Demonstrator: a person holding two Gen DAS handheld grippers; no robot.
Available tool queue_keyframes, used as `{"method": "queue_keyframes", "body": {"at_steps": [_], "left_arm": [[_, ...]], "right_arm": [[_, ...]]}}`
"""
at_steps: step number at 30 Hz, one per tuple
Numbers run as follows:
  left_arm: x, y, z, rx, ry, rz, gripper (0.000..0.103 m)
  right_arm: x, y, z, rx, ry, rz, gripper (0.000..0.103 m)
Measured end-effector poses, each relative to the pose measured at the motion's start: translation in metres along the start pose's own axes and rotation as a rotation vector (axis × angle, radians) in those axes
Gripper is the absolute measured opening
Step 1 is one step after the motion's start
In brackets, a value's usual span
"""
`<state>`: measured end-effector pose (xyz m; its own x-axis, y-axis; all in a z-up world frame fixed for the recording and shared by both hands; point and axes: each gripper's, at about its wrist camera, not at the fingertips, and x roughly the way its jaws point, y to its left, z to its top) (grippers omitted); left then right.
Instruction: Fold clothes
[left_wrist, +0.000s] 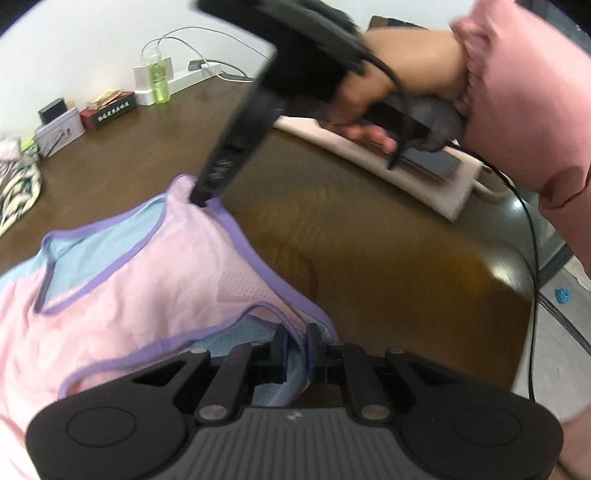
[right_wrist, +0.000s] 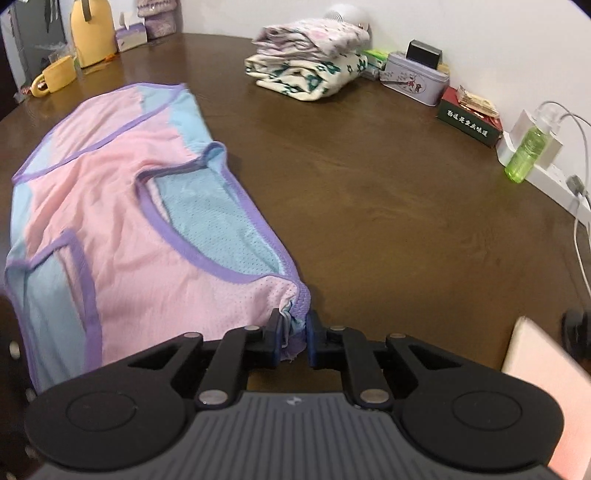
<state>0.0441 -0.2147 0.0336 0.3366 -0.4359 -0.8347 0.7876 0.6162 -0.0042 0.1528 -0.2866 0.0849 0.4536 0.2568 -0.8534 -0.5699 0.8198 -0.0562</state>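
A pink and light-blue sleeveless top with purple trim (left_wrist: 140, 273) lies on the dark wooden table (left_wrist: 351, 240). My left gripper (left_wrist: 296, 341) is shut on the top's near purple-trimmed edge. My right gripper (right_wrist: 293, 332) is shut on another corner of the top (right_wrist: 122, 221), where the fabric bunches between the pads. In the left wrist view the right gripper (left_wrist: 201, 197) reaches down from above and pinches the top's far shoulder. The top is stretched between the two grippers.
Folded clothes (right_wrist: 310, 62) are stacked at the table's back. A tin (right_wrist: 415, 83), a dark box (right_wrist: 469, 122), a green bottle (right_wrist: 526, 153) and a power strip with cables (right_wrist: 550, 173) line the wall. A yellow mug (right_wrist: 55, 75) stands far left. A pink cloth with a dark item (left_wrist: 413, 170) lies near the right edge.
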Motion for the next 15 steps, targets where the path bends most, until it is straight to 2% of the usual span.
{"method": "queue_keyframes", "body": {"at_steps": [5,10,13,15], "left_arm": [[0.033,0.01,0.048,-0.061,0.005,0.035,0.01],[0.047,0.02,0.073,-0.127,-0.013,0.02,0.014],[0.032,0.025,0.068,-0.125,-0.059,-0.024,0.034],[0.012,0.028,0.059,-0.098,-0.106,-0.061,0.053]], "right_arm": [[0.02,-0.041,0.032,-0.069,0.052,0.015,0.012],[0.034,-0.07,0.051,-0.142,0.068,0.063,0.013],[0.03,-0.078,0.052,-0.132,0.036,0.094,0.024],[0.015,-0.08,0.045,-0.098,-0.028,0.121,0.041]]}}
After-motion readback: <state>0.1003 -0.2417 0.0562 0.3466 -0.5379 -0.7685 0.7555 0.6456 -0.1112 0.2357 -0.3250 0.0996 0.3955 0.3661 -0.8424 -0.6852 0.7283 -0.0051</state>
